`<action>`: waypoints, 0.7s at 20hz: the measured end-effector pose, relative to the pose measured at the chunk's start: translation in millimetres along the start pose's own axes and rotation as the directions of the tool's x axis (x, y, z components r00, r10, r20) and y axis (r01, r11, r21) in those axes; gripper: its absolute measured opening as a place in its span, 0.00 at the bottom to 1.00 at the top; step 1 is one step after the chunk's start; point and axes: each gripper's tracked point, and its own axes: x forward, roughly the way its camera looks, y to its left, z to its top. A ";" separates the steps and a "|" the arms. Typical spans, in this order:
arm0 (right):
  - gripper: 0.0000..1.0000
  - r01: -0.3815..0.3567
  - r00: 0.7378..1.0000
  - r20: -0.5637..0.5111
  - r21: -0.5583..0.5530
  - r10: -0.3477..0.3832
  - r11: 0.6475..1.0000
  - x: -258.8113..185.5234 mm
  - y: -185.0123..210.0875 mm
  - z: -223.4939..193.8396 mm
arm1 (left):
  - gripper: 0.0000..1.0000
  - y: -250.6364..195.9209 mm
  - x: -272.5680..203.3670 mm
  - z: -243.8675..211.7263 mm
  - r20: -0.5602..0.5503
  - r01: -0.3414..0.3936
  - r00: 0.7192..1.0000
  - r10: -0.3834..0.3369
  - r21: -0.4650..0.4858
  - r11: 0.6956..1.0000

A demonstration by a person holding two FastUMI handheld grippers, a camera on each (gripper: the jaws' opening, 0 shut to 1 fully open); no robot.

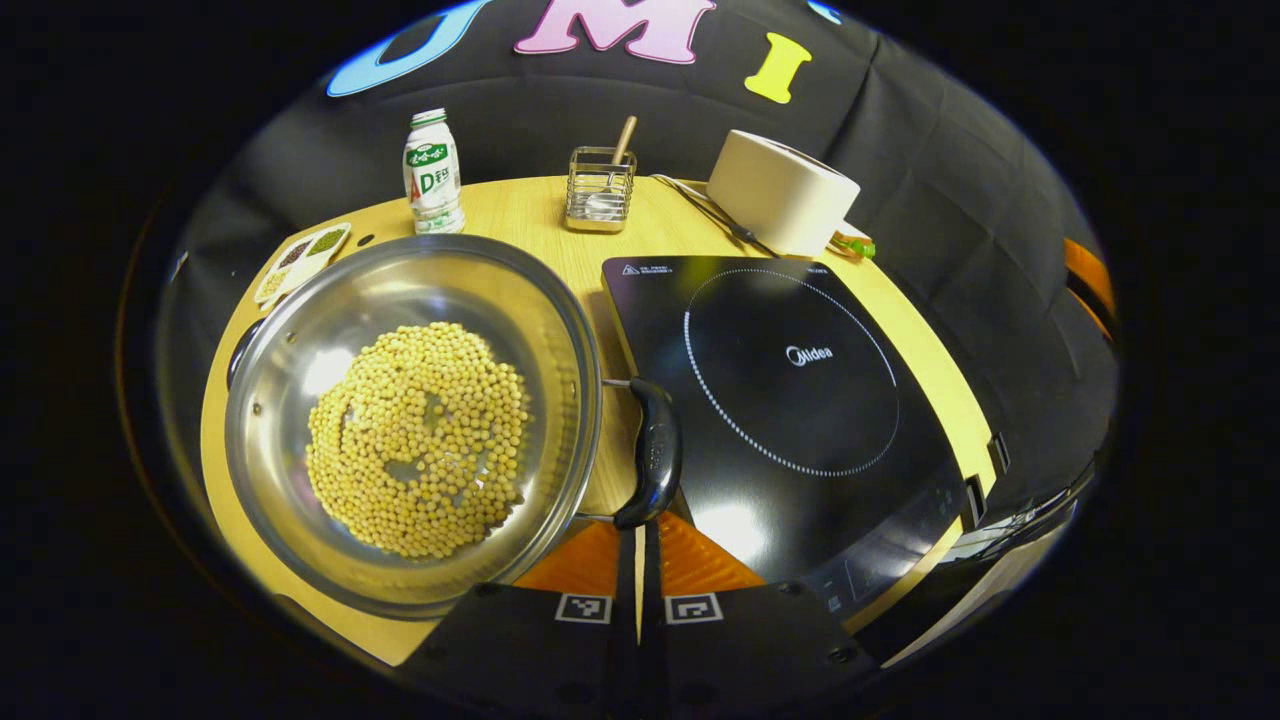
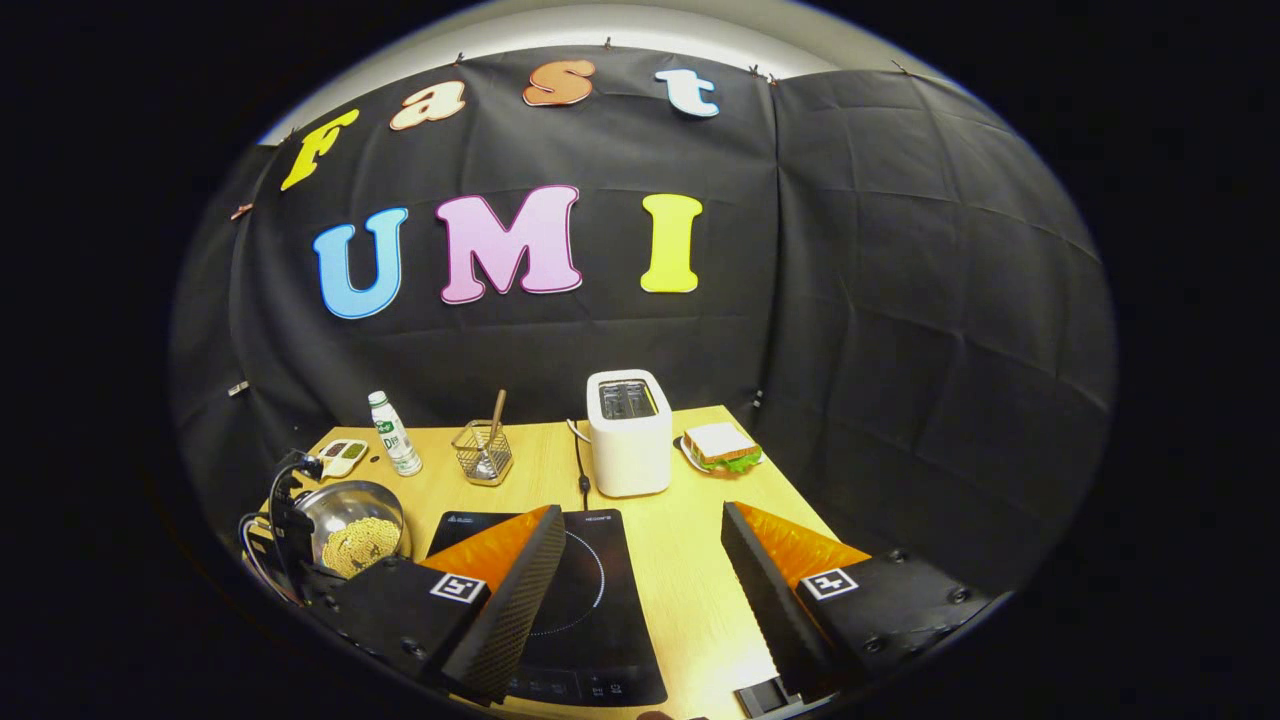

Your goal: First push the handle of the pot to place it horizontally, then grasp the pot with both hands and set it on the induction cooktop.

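A steel pot holding yellow beans stands on the wooden table, left of the black induction cooktop. Its black right handle lies over the gap between pot and cooktop. My left gripper is shut, and its fingertips touch the near end of that handle. A second black handle peeks out at the pot's far left rim. In the right gripper view my right gripper hangs open above the cooktop, well clear of the pot. The left gripper shows by the pot there.
Along the table's back stand a drink bottle, a wire basket with a wooden stick, and a white toaster. A small sample tray lies at the back left. A sandwich sits right of the toaster.
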 end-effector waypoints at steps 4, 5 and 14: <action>0.98 0.011 1.000 -0.010 -0.002 -0.011 1.000 4.4 -6.3 -1.8 | 0.05 0.3 10.3 15.4 0.009 -0.004 1.000 0.004 0.010 1.000; 0.98 0.014 1.000 -0.011 -0.002 -0.014 1.000 4.2 -7.7 -2.5 | 0.05 0.9 12.6 19.1 0.012 -0.005 1.000 0.005 0.011 1.000; 0.98 0.024 1.000 -0.013 -0.030 -0.025 0.999 2.9 -13.4 -3.6 | 0.05 8.7 29.1 47.5 0.036 -0.011 0.999 0.010 0.021 1.000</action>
